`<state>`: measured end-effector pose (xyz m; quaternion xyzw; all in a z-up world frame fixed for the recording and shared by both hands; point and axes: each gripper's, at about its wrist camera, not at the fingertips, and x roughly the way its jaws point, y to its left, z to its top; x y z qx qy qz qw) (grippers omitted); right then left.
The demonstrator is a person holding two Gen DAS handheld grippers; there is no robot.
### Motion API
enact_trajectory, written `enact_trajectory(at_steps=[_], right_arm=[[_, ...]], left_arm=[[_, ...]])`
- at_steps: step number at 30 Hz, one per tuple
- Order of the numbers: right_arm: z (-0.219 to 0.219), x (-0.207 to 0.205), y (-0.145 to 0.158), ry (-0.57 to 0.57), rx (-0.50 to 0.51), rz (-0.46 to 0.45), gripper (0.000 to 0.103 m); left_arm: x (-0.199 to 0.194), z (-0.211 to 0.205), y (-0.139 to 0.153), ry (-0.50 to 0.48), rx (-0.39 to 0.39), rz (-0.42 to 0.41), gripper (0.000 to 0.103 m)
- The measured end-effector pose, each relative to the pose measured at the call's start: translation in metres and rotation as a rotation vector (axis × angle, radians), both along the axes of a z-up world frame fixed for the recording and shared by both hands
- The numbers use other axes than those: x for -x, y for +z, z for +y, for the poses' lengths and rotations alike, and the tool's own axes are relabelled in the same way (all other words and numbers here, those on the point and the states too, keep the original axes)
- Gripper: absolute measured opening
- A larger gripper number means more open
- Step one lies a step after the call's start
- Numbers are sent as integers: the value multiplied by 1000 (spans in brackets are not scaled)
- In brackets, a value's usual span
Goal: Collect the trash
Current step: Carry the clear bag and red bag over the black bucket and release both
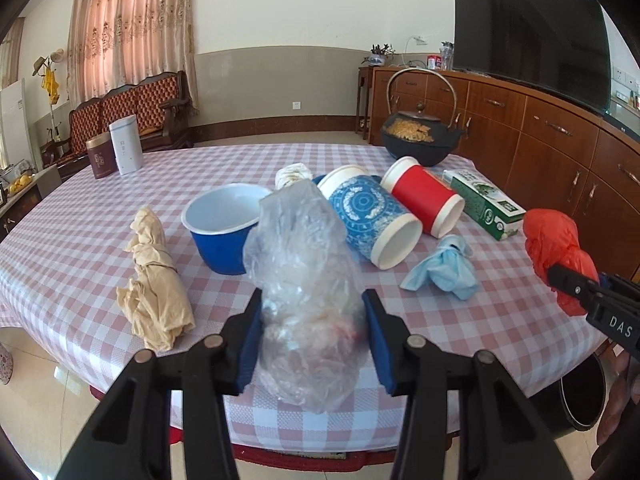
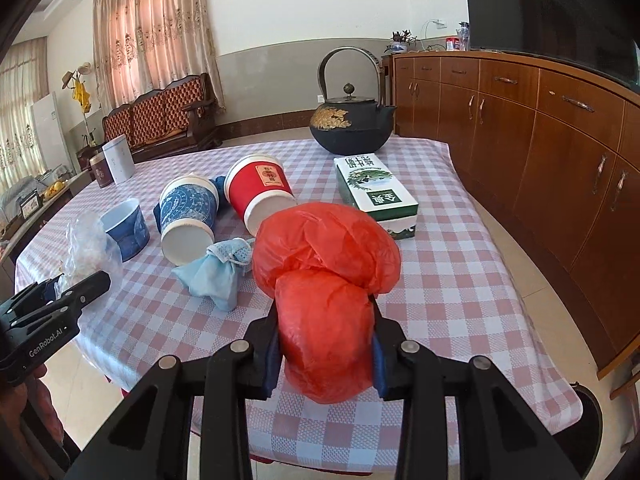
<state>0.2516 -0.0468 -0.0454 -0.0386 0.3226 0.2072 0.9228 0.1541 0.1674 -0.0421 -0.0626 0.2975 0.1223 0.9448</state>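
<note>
My left gripper (image 1: 313,298) is shut on a crumpled clear plastic bag (image 1: 300,256), held just above the near edge of the checked table (image 1: 72,248). My right gripper (image 2: 324,307) is shut on a bunched red plastic bag (image 2: 328,248), also lifted off the cloth. Each gripper shows at the edge of the other's view. On the table lie a beige paper wad (image 1: 154,280), a blue bowl (image 1: 222,232), a blue patterned cup (image 1: 372,220) and a red cup (image 1: 424,200) on their sides, a blue face mask (image 1: 444,268) and a white wad (image 1: 294,174).
A green box (image 1: 486,204) and a black iron kettle (image 1: 420,136) stand at the right rear, two tins (image 1: 116,152) at the left rear. A dark bin (image 1: 580,396) sits on the floor below the table's right corner. Wooden cabinets line the right wall.
</note>
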Motion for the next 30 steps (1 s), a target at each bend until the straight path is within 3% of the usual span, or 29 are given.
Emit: enact_trajectory(at_steps=[14,30], right_arm=[[-94,46,18,-142,-11,-26,37],[-260,90,-5,-462,8,24,37]], left_arm=[[10,-97,14,-217,7,-16,49],[-5,-242,14,-547,-10,9,49]])
